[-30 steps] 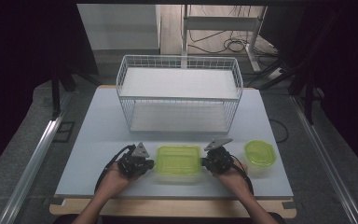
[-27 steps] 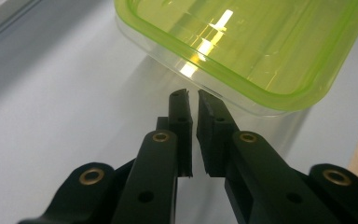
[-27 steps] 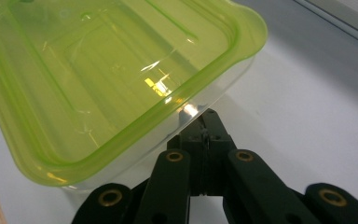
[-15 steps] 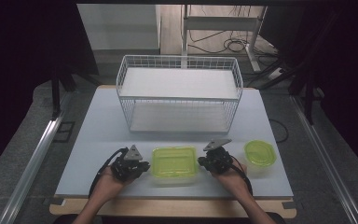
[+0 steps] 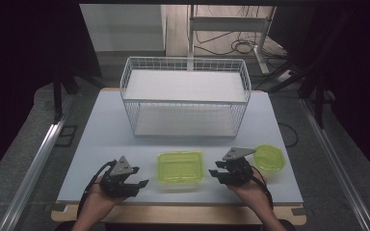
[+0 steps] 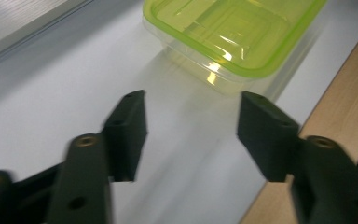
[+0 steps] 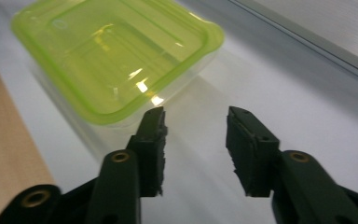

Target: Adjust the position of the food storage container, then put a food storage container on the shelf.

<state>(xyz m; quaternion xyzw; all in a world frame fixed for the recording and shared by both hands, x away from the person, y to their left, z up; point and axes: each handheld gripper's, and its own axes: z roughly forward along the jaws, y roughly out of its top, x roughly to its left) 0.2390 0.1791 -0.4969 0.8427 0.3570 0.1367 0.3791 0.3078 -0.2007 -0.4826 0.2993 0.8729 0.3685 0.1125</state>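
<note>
Left tool (image 5: 142,183): near edge of the surface, at 9 o'clock of the rectangular container; jaws spread apart, nothing between them, as the left gripper view confirms (image 6: 191,135).
Right tool (image 5: 213,173): near edge, at 3 o'clock of the same container; jaws parted and empty, seen likewise in the right gripper view (image 7: 193,140).
Rectangular container (image 5: 180,169): clear body with a green lid, resting on the surface between the two tools, apart from both; its lid sits flat on top.
Surface (image 5: 101,139): pale, with a wooden strip along the near side.
Round container (image 5: 268,158): green-lidded, at 2 o'clock of the right tool, just beyond it.
Wire basket (image 5: 185,96): white, two-level, at 12 o'clock of the rectangular container, well apart from it toward the far side.
Step in hand: judged to be the approach; both tools flank the rectangular container without contact.
Next move: likely calls for each tool to advance inward, level with the lid rim, and to close on opposite short sides evenly, so the container does not slide or tilt.
</note>
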